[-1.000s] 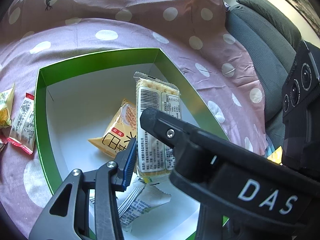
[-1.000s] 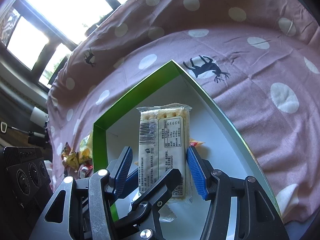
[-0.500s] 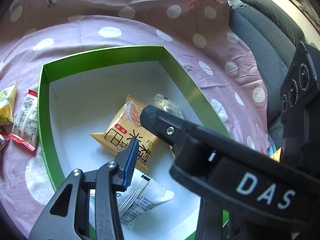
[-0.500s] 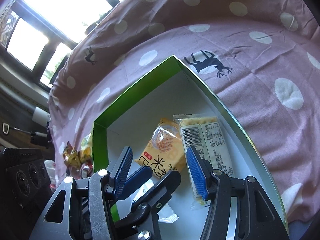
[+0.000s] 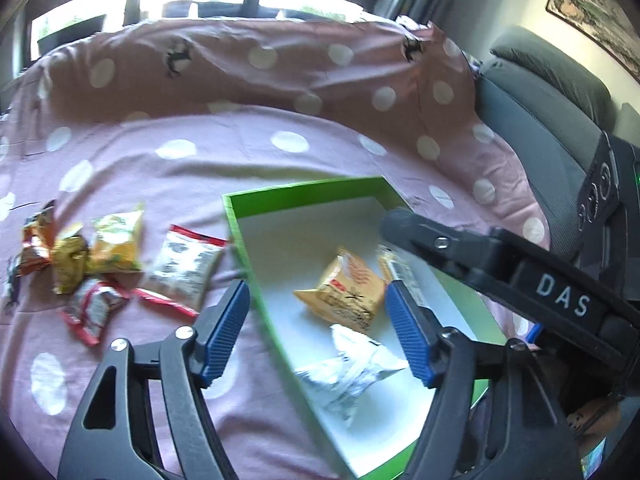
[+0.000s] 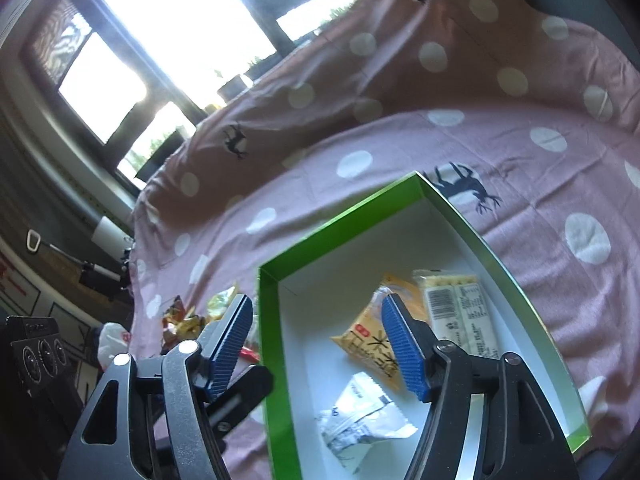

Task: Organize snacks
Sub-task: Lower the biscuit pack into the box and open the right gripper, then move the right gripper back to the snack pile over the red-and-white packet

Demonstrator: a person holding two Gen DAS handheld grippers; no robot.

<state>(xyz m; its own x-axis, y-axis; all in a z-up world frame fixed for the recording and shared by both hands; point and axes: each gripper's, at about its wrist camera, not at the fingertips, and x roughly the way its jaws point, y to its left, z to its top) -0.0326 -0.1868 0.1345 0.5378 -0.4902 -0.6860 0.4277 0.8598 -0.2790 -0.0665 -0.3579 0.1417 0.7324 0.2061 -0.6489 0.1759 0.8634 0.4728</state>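
The green box (image 6: 340,236), white inside, sits on the pink dotted cloth (image 5: 200,160); bare floor lies toward its far wall. Inside: an orange packet (image 6: 376,340), a cracker pack (image 6: 460,312) against the right wall, a silver packet (image 6: 360,420). More snack packets (image 5: 120,264) lie left. Left gripper (image 5: 316,332) and right gripper (image 6: 318,348) have fingers spread, empty.

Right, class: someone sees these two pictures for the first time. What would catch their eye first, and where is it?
Probably the bright green box on the pink spotted bedspread, with three snack packets inside: an orange packet, a cracker pack against the right wall and a white wrapper nearest the camera. Next, the loose snack pile left of the box, and both open claws, left claw and right claw.
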